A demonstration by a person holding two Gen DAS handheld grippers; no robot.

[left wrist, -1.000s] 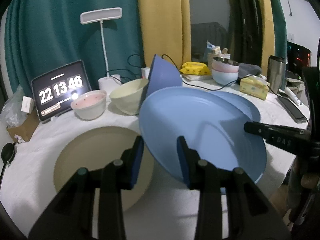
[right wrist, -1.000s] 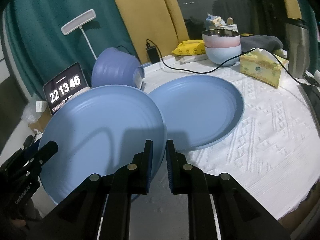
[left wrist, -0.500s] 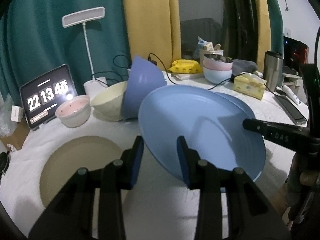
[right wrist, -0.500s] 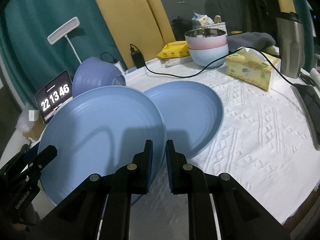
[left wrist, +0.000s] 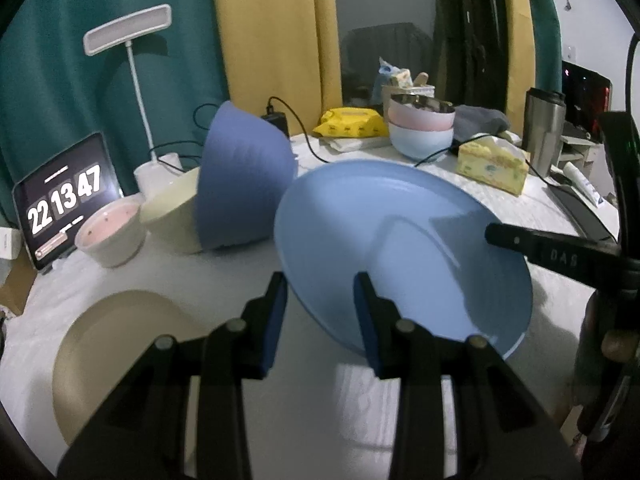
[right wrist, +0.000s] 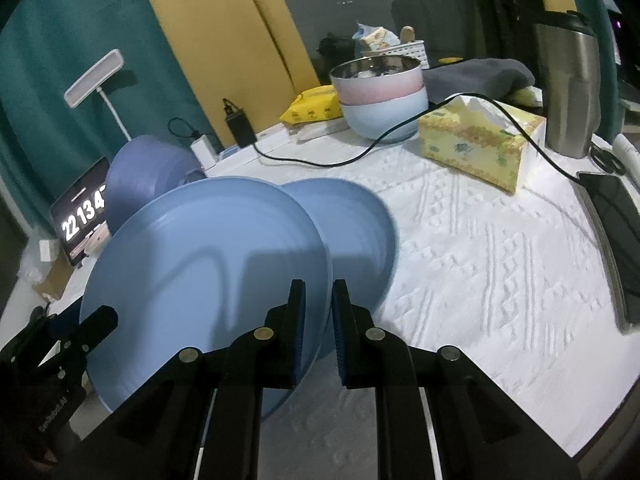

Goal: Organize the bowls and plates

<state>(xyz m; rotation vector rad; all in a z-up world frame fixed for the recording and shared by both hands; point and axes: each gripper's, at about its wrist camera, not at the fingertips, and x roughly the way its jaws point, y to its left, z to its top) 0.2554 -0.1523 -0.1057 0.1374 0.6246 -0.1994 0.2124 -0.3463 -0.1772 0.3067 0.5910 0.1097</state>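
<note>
Two blue plates concern us: the tilted plate [right wrist: 208, 276], pinched at its rim by our right gripper [right wrist: 318, 322] (left gripper [left wrist: 320, 316] spread, holding nothing), hangs just left of the flat plate [right wrist: 356, 232] on the table.

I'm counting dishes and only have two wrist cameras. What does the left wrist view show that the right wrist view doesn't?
Only the left wrist view shows the beige plate, cream bowl and pink-lined bowl. Only the right shows the second blue plate lying on the cloth. Both show the lifted blue plate, the tipped purple bowl and the stacked bowls.
</note>
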